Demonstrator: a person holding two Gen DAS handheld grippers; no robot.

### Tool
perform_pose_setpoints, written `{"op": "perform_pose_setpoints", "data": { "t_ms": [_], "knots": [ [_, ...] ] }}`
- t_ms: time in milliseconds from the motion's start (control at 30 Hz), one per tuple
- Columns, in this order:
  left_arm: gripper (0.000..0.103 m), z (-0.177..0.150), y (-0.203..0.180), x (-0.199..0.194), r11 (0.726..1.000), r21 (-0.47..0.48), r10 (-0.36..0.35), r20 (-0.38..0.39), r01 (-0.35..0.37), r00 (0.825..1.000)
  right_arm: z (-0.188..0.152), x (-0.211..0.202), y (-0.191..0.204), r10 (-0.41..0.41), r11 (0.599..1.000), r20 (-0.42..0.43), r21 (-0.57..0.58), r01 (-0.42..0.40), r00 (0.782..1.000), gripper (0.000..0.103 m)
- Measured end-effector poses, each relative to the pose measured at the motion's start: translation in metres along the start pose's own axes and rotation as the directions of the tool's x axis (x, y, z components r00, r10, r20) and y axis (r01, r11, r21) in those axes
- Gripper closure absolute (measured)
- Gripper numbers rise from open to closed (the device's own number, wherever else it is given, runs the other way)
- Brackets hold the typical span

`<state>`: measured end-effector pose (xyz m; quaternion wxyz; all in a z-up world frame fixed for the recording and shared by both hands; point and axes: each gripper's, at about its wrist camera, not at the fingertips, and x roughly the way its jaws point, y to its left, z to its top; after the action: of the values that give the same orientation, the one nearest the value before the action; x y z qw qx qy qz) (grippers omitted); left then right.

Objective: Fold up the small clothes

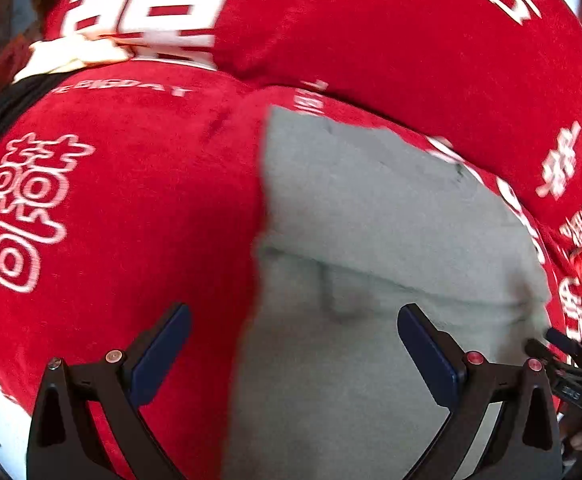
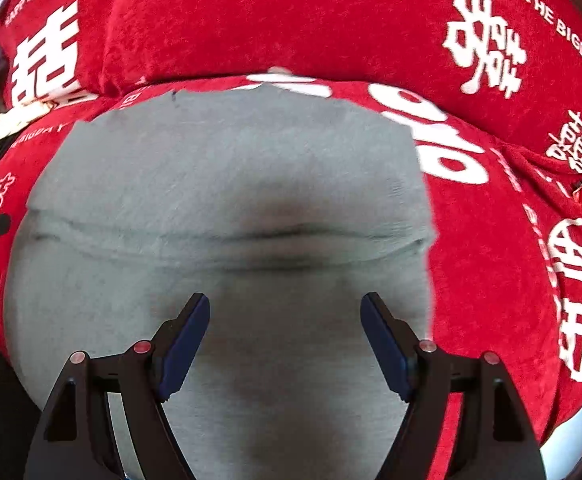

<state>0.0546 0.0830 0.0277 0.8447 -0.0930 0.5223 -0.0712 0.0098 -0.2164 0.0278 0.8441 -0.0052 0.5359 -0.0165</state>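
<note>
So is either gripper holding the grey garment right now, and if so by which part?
Nothing is held. The left gripper and right gripper both stand open above the grey garment, which lies on the red blanket, with nothing pinched between the pads.

A plain grey garment [image 2: 219, 168] is lying on a red cloth [image 2: 291, 12] showing white characters and lettering. Black grippers are showing dark blue pads [image 2: 185, 344] and red-capped screws [image 2: 142, 347].

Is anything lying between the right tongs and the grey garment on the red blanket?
Nothing visible. The right tongs hover open directly over the grey garment, with only bare grey cloth between the blue pads.
</note>
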Motion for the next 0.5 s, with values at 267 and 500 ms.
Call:
{"op": "perform_pose_setpoints", "data": {
  "t_ms": [267,500],
  "knots": [
    [0.0,-0.049,-0.064,0.027,0.957,0.257,0.126,0.047,-0.134,0.991,-0.019,0.013,0.019,-0.014,0.999,-0.015,-0.044,0.013,1.0,0.021],
    [0.0,-0.091,-0.046,0.005,0.954,0.285,0.098,0.002,-0.095,0.995,-0.077,-0.008,0.014,0.011,0.994,0.045,-0.106,-0.006,0.999,0.017]
  ]
}}
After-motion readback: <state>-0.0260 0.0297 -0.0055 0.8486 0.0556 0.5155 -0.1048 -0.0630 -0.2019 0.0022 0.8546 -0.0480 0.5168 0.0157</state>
